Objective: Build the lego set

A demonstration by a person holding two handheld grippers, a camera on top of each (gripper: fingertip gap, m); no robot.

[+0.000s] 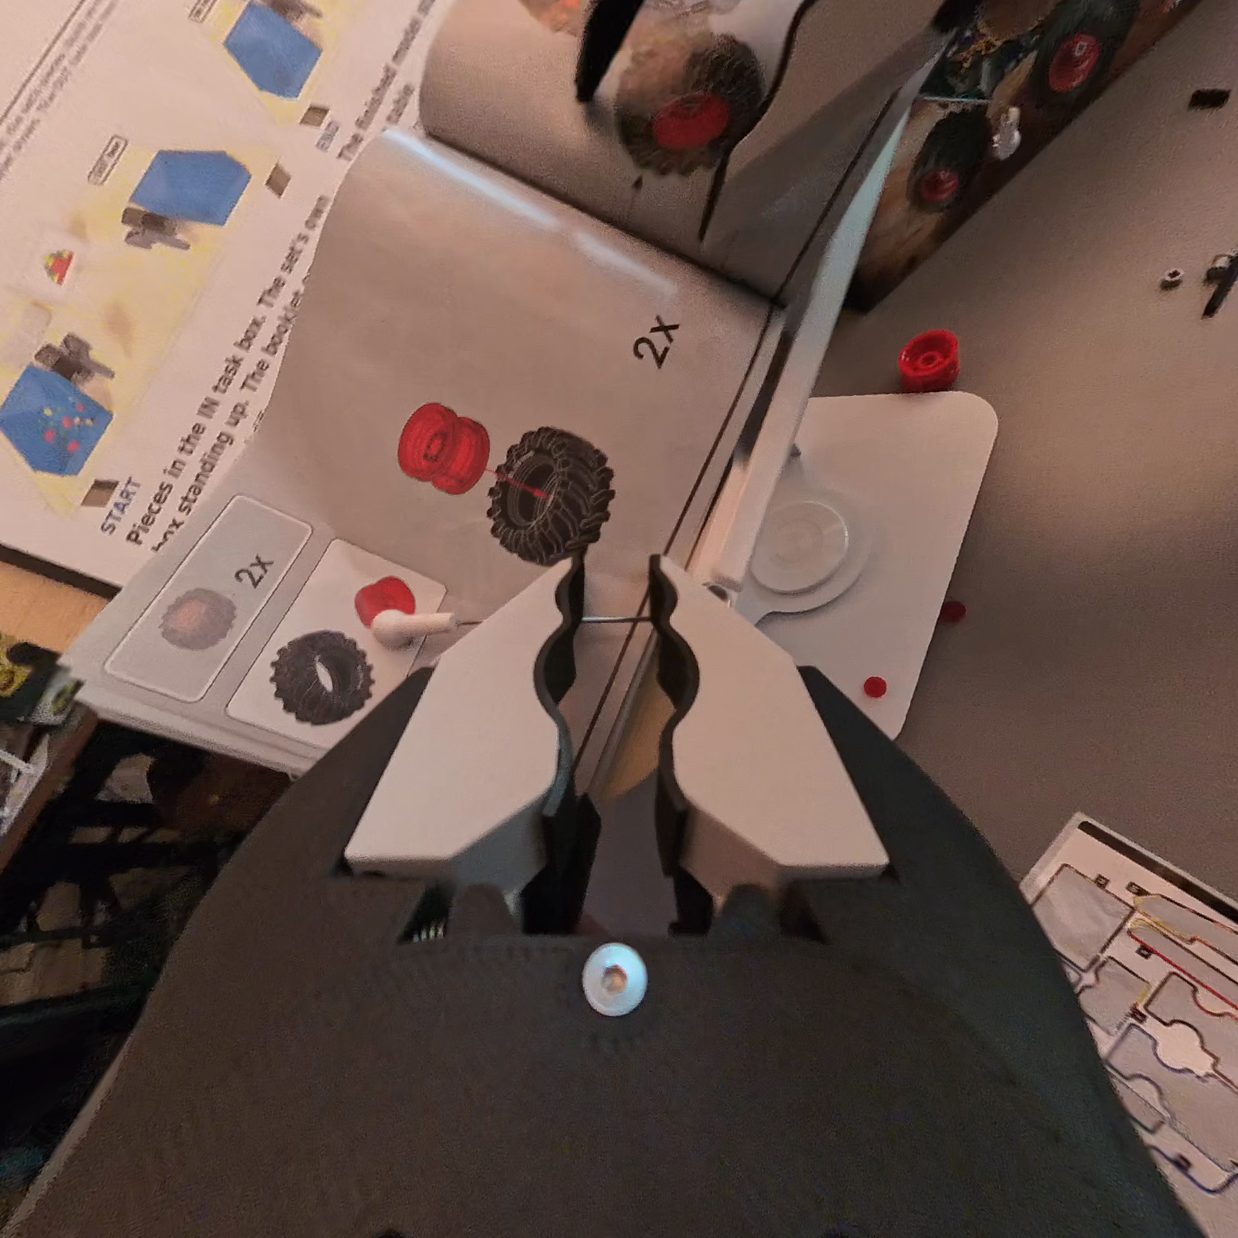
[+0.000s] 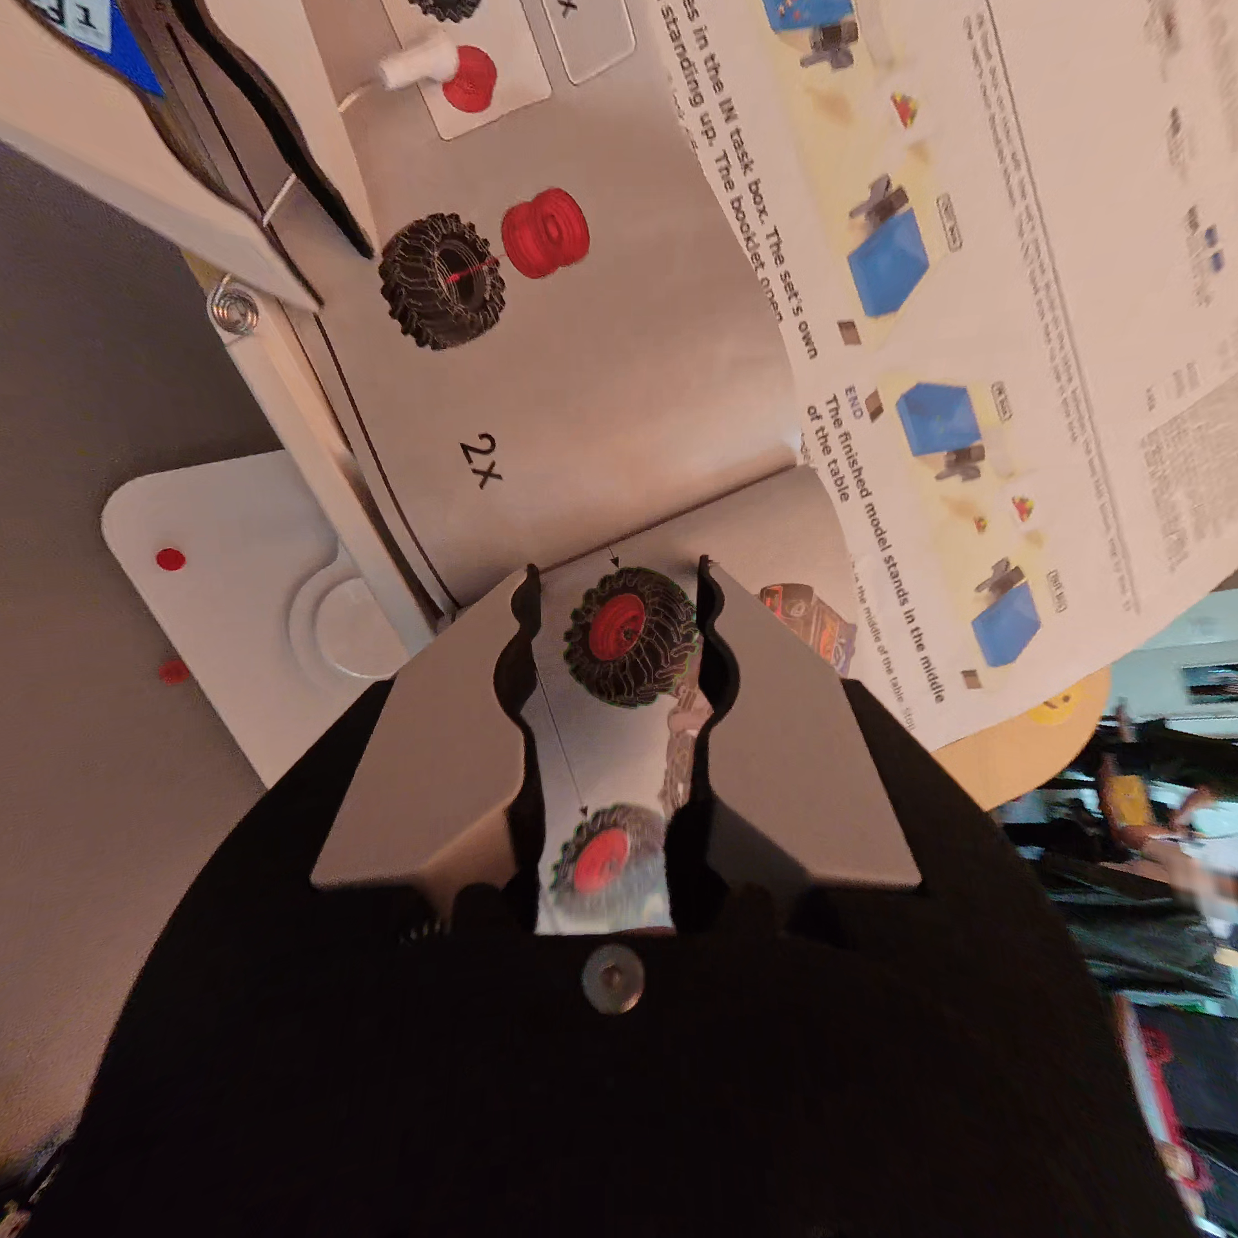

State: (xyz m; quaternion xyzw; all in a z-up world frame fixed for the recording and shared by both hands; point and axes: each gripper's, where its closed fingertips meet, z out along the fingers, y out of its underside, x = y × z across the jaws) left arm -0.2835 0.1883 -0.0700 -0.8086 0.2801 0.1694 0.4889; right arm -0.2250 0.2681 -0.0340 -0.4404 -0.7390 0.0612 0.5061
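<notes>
The open instruction booklet (image 1: 536, 301) stands on a white stand (image 1: 891, 509); its pages show printed red hubs and black tyres. My left gripper (image 1: 616, 583) is narrowly open, with its jaws either side of the booklet's lower edge and the stand's thin wire page holder (image 1: 616, 620). It also shows in the right wrist view (image 2: 331, 274) at top left. My right gripper (image 2: 616, 576) is open and empty, hovering over the booklet's other page (image 2: 623, 636). A real red wheel hub (image 1: 928, 358) lies on the grey table beside the stand.
A printed instruction sheet (image 2: 1005, 301) hangs behind the booklet. The set's box (image 1: 991, 147) stands at the upper right. Small black pieces (image 1: 1219, 285) lie on the table far right. Small red pieces (image 1: 874, 686) sit on and beside the stand's base. Another printed sheet (image 1: 1152, 1005) lies at lower right. One gripper's finger ends stand about 11 cm off the other's.
</notes>
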